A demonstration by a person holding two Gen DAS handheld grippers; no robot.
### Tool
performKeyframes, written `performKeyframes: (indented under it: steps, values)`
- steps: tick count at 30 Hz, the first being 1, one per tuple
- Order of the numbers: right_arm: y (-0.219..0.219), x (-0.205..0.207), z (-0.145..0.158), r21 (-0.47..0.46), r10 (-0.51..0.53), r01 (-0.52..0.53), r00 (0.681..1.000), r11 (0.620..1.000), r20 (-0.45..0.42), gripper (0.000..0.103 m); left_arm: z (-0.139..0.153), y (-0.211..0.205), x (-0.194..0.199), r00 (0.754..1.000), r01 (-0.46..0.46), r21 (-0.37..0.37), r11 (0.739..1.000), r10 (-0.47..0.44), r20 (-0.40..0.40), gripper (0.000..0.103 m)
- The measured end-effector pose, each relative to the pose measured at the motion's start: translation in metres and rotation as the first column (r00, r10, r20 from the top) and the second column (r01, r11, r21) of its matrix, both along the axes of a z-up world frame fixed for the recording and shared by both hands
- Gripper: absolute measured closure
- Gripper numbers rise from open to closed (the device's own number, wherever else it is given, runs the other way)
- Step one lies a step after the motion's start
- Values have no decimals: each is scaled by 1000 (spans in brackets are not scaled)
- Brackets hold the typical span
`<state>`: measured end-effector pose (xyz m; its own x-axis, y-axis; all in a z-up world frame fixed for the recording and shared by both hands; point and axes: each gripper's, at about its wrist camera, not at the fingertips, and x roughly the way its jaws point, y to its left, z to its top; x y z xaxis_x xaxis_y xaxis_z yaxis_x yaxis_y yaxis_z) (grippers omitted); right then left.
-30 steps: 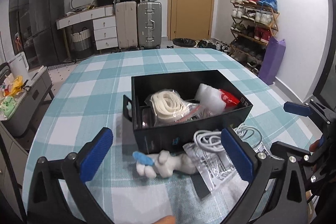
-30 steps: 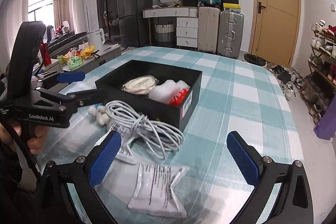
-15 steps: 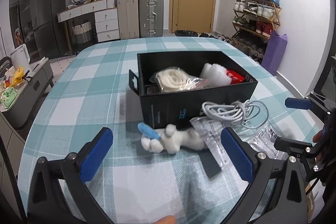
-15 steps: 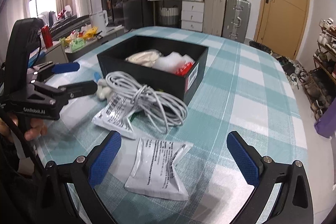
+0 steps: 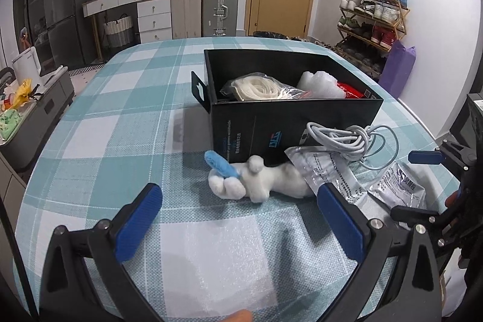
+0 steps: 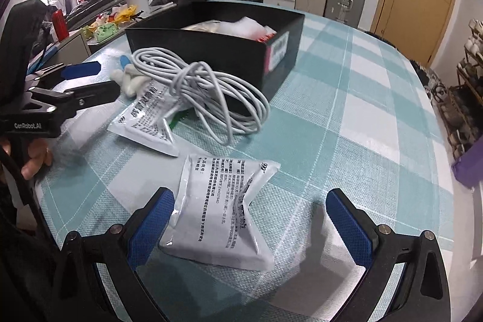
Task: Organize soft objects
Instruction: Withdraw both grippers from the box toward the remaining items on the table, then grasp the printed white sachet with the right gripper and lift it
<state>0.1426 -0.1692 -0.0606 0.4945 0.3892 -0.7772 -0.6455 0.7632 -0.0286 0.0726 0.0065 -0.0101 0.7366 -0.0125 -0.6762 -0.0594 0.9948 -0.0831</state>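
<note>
The left claw point(image 5: 240, 227) gapes empty above the desk point(image 5: 120, 122); the white plush toy point(image 5: 259, 181) lies just ahead, beside the black box point(image 5: 289, 125). The right claw point(image 6: 250, 224) is spread wide too, its left pad touching a white pouch point(image 6: 223, 210).

A box point(image 5: 289, 122) sits on the surface point(image 5: 120, 141), holding a bagged rope coil point(image 5: 256, 88) left of foam wrap point(image 5: 320, 82). In front of it lie a plush toy point(image 5: 259, 181), then to the right a cable bundle point(image 5: 347, 139) over one sachet point(image 5: 329, 174), with another sachet point(image 5: 398, 189) nearer the right edge.
</note>
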Motion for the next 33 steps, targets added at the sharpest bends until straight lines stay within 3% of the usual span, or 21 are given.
performKeyframes:
  steps: [4,11,19,33]
  values:
    - [-7,10,-5,15,-29,29,998,999,-47,1,-1,-3,-1,1000,6,8,1000,-6,-4,0]
    - [-7,8,-5,16,-28,29,999,999,-43,3,-1,-4,-1,1000,12,6,1000,-12,-2,0]
    - [-2,-6,2,38,53,-52,998,998,-23,52,-2,-2,0,1000,14,9,1000,-14,0,0]
    - [-6,-17,11,67,102,-102,995,992,6,72,-3,-2,0,1000,12,3,1000,-12,0,0]
